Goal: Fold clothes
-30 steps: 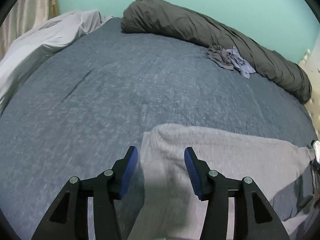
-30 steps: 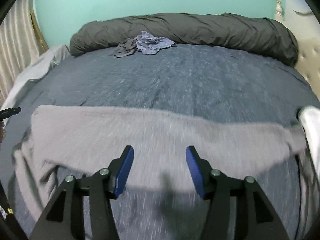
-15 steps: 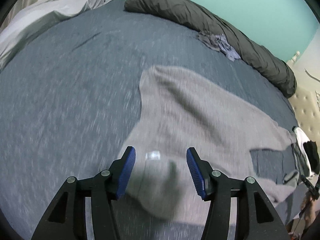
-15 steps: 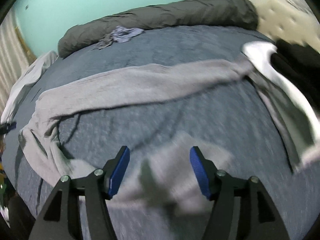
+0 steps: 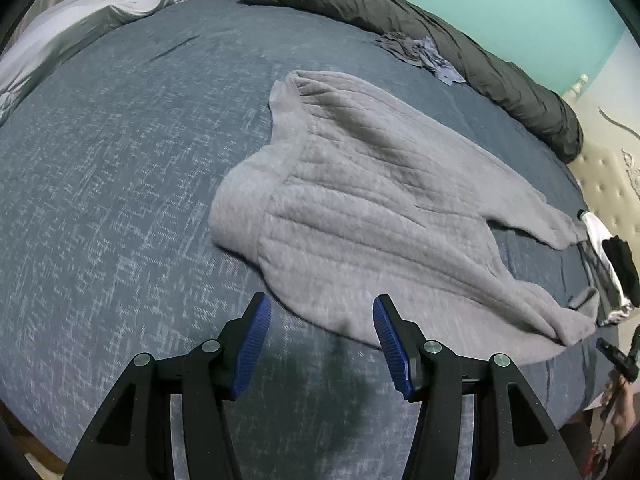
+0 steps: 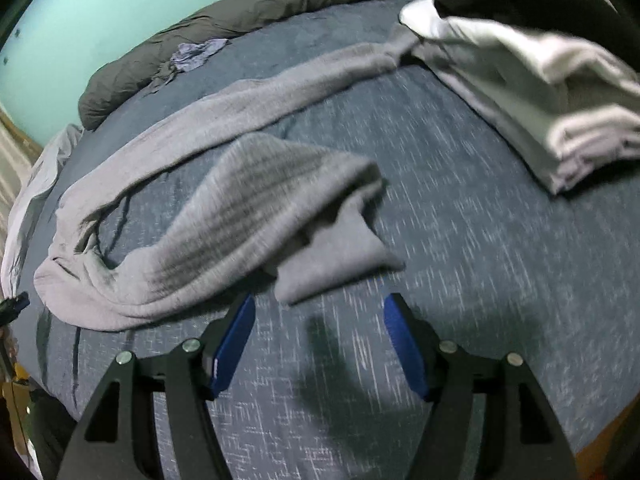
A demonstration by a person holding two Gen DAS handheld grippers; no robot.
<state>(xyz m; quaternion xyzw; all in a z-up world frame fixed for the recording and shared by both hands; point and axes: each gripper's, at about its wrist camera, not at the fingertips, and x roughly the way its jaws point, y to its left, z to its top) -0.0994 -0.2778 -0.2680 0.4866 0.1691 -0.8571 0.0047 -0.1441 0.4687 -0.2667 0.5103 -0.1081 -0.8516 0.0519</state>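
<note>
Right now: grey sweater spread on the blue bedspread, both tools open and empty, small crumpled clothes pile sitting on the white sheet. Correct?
Not quite. The crumpled clothes pile lies against the dark grey rolled duvet, not the white sheet; the left wrist view shows it. Grey sweater on the blue bedspread, left tool and right tool open and empty: correct.

Both wrist views look steeply down along own fingers, close over blue bedspread [image 5: 120, 160]. Shared: grey sweater [image 5: 380, 208], dark duvet roll [image 6: 240, 16] by teal wall, seen from opposite ends.
</note>
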